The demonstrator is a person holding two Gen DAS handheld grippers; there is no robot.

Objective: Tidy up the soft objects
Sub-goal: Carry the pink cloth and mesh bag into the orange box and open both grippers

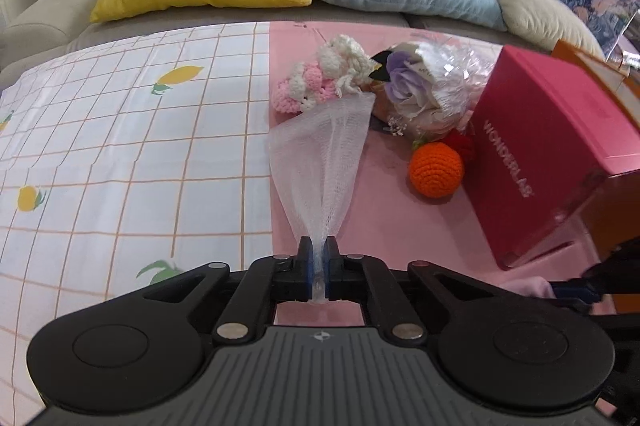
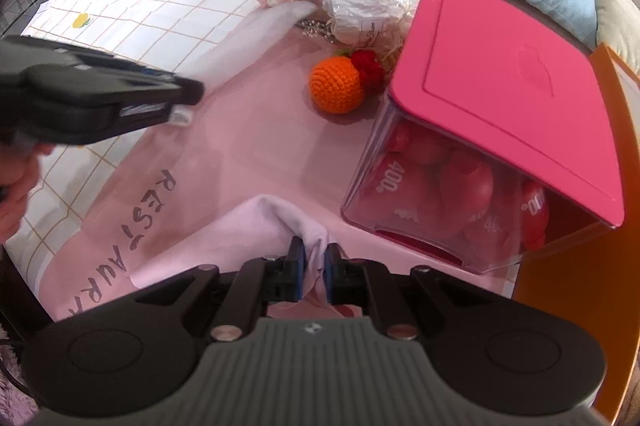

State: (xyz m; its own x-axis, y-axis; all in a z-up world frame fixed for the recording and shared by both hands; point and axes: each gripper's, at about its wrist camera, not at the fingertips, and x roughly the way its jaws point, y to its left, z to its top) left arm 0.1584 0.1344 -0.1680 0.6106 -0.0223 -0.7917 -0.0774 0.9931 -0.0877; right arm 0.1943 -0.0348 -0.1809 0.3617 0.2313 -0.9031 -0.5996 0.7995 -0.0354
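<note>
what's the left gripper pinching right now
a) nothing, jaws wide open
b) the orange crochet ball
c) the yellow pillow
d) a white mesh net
d: in the left wrist view the left gripper has its jaws shut on the narrow end of the white mesh net, which fans out toward the crochet flowers; the orange crochet ball lies untouched on the pink cloth.

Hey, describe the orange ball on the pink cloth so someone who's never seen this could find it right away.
Start at the tilted pink-lidded box on the pink cloth. Just by its near corner sits the orange crochet ball, with a red knitted piece behind it. It's the only round, solid-orange thing there.
</note>
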